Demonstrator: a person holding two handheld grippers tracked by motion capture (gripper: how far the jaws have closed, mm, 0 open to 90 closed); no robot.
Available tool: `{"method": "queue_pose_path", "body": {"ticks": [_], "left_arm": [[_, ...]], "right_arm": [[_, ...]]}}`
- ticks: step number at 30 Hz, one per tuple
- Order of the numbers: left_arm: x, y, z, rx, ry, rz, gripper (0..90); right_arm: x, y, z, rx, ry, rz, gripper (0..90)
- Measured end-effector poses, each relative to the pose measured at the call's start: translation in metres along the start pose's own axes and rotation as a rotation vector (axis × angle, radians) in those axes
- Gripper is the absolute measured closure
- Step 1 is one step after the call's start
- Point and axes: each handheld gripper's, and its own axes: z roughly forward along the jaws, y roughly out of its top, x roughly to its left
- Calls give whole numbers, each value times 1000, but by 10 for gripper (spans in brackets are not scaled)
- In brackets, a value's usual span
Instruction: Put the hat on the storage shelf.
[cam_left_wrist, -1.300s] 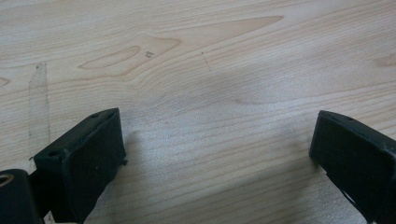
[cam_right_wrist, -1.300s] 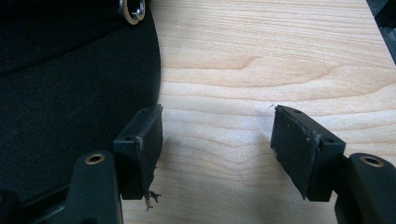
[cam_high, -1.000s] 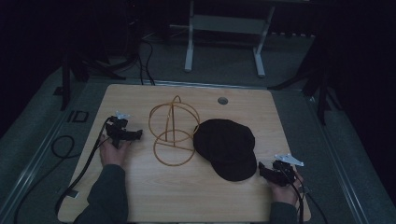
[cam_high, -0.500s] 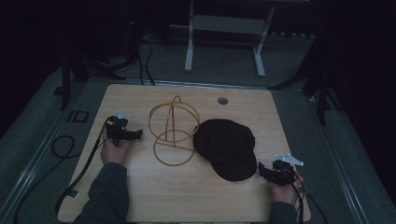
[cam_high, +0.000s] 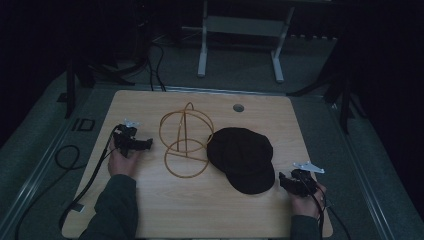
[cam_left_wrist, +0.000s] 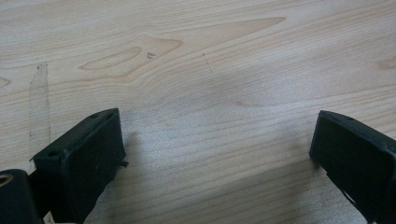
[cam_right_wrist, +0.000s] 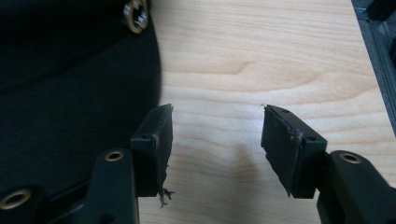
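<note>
A black cap lies flat on the wooden table, right of centre. Beside it on the left stands a golden wire frame of rings and arcs. My right gripper rests near the table's front right, pointing left at the cap's brim. Its jaws have just been closing. In the right gripper view the right gripper holds only bare wood between its pads, and the cap lies against the outer side of the left jaw. My left gripper lies left of the frame, open over bare wood.
A small round grommet sits in the table near its far edge. A brass eyelet shows on the cap. Cables trail from the left gripper off the table's left side. A metal stand is on the floor beyond.
</note>
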Motion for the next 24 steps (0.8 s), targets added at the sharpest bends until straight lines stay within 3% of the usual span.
{"method": "queue_pose_path", "body": {"ticks": [24], "left_arm": [[0,0,0,-1,0,0,28]], "right_arm": [[21,27,-6,38,36,-73,493]]}}
